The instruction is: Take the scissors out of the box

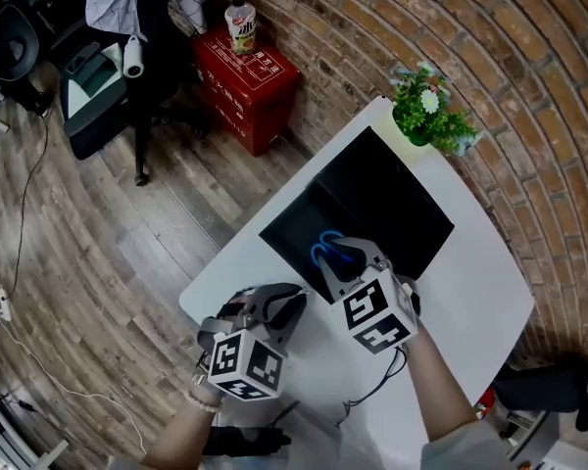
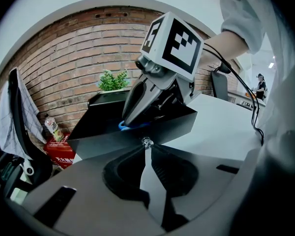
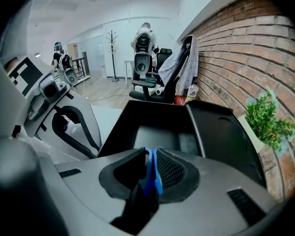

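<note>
One step done: the grasp; the right gripper (image 3: 148, 156) has its jaws clamped on the blue handle of the scissors (image 3: 158, 178).
Scissors' place: not yet out, sitting low at the near end of the open black box (image 1: 292, 231).
Left gripper (image 2: 146, 143): jaws drawn together with nothing seen between them, tips at the box's near wall, probably steadying it.
Box: on the white table (image 1: 470, 282).
Left to do: lift the scissors clear of the walls and bring them outside the box.
</note>
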Motion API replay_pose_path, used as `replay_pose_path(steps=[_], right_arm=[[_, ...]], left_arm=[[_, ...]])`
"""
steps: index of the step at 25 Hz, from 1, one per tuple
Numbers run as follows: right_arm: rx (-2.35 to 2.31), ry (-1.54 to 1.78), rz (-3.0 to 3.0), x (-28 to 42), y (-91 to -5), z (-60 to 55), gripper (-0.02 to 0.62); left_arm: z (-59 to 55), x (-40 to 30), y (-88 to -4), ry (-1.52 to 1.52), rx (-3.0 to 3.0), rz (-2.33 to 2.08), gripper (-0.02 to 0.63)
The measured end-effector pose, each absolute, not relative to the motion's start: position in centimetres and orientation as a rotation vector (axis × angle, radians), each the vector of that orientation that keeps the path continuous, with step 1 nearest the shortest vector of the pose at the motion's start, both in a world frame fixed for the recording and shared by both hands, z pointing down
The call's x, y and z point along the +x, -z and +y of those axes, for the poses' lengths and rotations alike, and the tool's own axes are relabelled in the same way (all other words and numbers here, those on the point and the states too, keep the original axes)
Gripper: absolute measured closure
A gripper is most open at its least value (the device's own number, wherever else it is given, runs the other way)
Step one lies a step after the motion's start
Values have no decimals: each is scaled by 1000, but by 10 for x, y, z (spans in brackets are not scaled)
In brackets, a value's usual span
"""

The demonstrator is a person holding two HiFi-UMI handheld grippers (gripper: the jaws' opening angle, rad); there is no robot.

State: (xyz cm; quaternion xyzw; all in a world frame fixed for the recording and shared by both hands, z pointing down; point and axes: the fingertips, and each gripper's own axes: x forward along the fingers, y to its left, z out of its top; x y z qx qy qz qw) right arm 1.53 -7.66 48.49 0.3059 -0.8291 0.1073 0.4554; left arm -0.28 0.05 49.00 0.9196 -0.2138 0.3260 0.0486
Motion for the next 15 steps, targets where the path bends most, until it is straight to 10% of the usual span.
replay_pose_path(steps=[15], right_arm=[[744, -285, -1961, 15, -504, -81, 500]], left_arm=[[2, -9, -497, -1016, 2794, -645, 588]])
